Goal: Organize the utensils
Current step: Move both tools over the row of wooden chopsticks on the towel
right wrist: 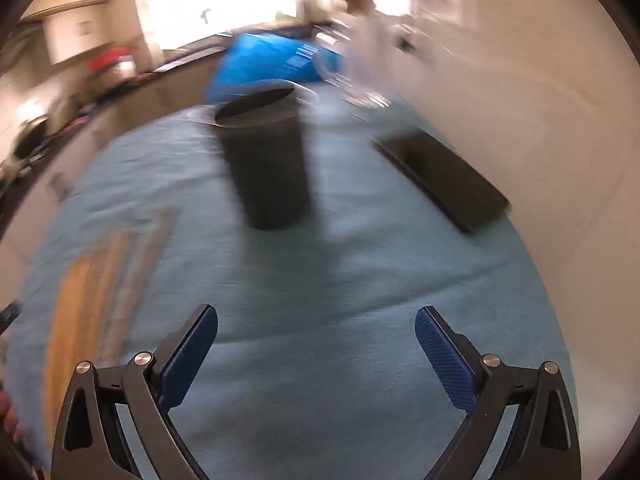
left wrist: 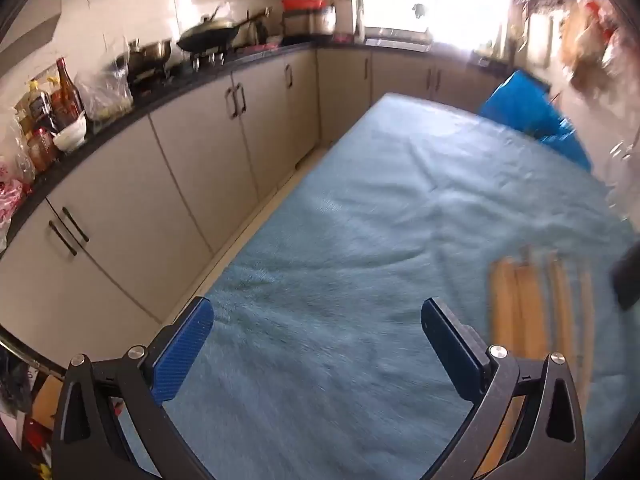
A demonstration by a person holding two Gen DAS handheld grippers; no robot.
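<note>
Several wooden utensils (left wrist: 536, 312) lie side by side on the light blue cloth (left wrist: 360, 240), to the right of my left gripper (left wrist: 318, 316). They also show blurred at the left in the right wrist view (right wrist: 100, 280). A dark cylindrical holder (right wrist: 268, 160) stands upright on the cloth ahead of my right gripper (right wrist: 316, 320). Both grippers are open and empty, held above the cloth. Both views are motion-blurred.
A flat dark box (right wrist: 444, 178) lies right of the holder near the white wall. A blue bag (left wrist: 532, 112) sits at the table's far end. Kitchen cabinets (left wrist: 192, 152) and a counter with pans and bottles run along the left.
</note>
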